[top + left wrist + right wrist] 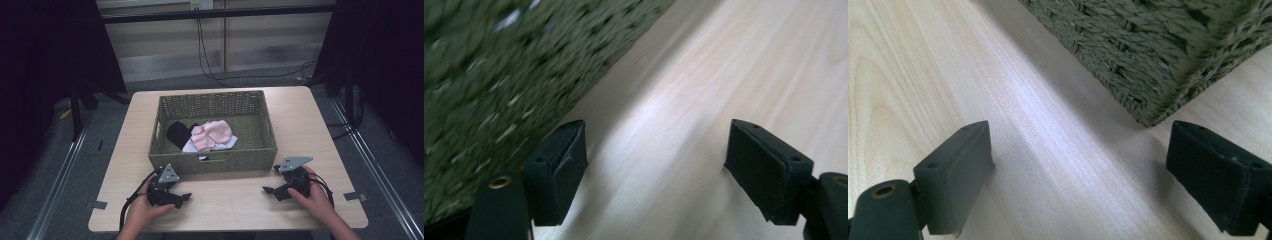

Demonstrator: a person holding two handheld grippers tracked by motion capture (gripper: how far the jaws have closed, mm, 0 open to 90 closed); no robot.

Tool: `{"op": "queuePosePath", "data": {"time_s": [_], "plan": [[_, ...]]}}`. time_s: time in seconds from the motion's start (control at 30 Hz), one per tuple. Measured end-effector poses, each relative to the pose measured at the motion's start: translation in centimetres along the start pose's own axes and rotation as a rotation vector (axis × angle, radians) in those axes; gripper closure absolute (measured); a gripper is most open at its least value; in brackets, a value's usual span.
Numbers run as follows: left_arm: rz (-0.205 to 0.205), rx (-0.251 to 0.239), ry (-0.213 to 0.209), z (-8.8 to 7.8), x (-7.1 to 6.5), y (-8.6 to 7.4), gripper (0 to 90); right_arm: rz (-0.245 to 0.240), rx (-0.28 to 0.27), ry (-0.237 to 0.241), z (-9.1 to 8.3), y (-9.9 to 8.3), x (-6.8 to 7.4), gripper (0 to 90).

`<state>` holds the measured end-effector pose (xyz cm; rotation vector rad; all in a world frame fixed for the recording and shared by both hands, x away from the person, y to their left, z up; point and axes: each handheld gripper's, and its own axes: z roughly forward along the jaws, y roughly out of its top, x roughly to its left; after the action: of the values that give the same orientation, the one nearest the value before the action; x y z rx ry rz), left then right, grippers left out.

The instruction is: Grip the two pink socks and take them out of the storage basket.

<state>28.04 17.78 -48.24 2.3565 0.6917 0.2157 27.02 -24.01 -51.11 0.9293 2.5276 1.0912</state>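
While both tools rest on pale wooden counter [225,205], jaws wide, empty, olive woven rectangular basket [215,162] holding pink folded cloth [212,134] sits just ahead of left tool [186,196] and right tool [270,181]; cloth roughly midway, neither nearer.

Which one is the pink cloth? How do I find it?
Look at the green woven basket in the middle of the wooden table. The pink cloth lies inside on a white cloth, right of a black cloth. It alone is pink.

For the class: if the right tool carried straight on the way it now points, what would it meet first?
Probably the bare table just ahead of the right tool, since it looks tilted down; the woven basket corner lies beyond, to one side. Depth is uncertain.
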Motion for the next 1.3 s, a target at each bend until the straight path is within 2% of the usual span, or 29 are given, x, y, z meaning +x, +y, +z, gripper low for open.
{"op": "queuePosePath", "data": {"time_s": [0.03,0.13,0.37,0.47,0.5,0.57,0.63,0.67,0.7,0.83,0.87,0.93,1.0,1.03,1.1,1.13,1.3], "plan": [[-0.008,-0.005,-0.023,-0.5,-0.1,1.0,25.7,0.000,0.000,0.000,0.0,0.0,0.0,10.6],[-0.008,-0.012,-0.026,-1.4,-0.1,2.5,26.3,0.000,0.000,0.000,0.0,0.0,0.0,10.6],[0.024,-0.008,-0.079,-3.5,-0.4,6.2,26.8,0.000,0.000,0.000,0.0,0.0,0.0,10.6],[0.032,0.014,-0.090,-4.0,-0.2,7.5,27.2,0.000,0.000,-0.001,0.0,0.0,0.0,10.6],[0.032,0.014,-0.090,-4.0,-0.2,7.5,27.1,0.000,0.000,0.000,0.0,0.0,0.0,10.6],[0.051,0.038,-0.108,-4.5,0.3,8.8,27.2,0.000,0.000,0.000,0.0,0.0,0.0,10.6],[0.024,0.025,-0.119,-4.8,0.4,9.4,27.1,0.000,0.000,0.000,0.0,0.0,0.0,10.6],[0.024,0.025,-0.119,-4.8,0.4,9.4,27.1,0.000,0.000,0.000,0.0,0.0,0.0,10.6],[0.040,0.042,-0.123,-5.2,0.9,10.3,27.1,0.000,0.000,0.000,0.0,0.0,0.0,10.6],[0.004,0.029,-0.112,-5.4,1.6,11.4,27.3,0.000,0.000,0.000,0.0,0.0,0.0,10.6],[0.008,0.044,-0.113,-5.4,2.0,11.8,27.3,0.000,0.001,0.000,0.0,0.0,0.0,10.6],[-0.009,0.039,-0.108,-5.3,2.3,12.4,27.3,0.000,0.000,0.000,0.0,0.0,0.0,10.6],[0.017,0.064,-0.106,-5.3,2.9,13.1,27.4,0.000,0.000,0.000,0.0,0.0,0.0,10.6],[-0.017,0.049,-0.106,-5.2,2.9,13.4,27.5,0.000,0.001,0.000,0.0,0.0,0.0,10.6],[-0.021,0.064,-0.097,-5.0,3.6,14.1,27.7,0.000,0.000,0.000,0.0,0.0,0.0,10.6],[-0.008,0.081,-0.097,-5.0,3.9,14.3,27.8,0.000,0.000,0.000,0.0,0.0,0.0,10.6],[-0.046,0.089,-0.076,-4.2,5.4,15.3,28.3,0.000,0.000,0.000,0.0,0.0,0.0,10.6]]}}
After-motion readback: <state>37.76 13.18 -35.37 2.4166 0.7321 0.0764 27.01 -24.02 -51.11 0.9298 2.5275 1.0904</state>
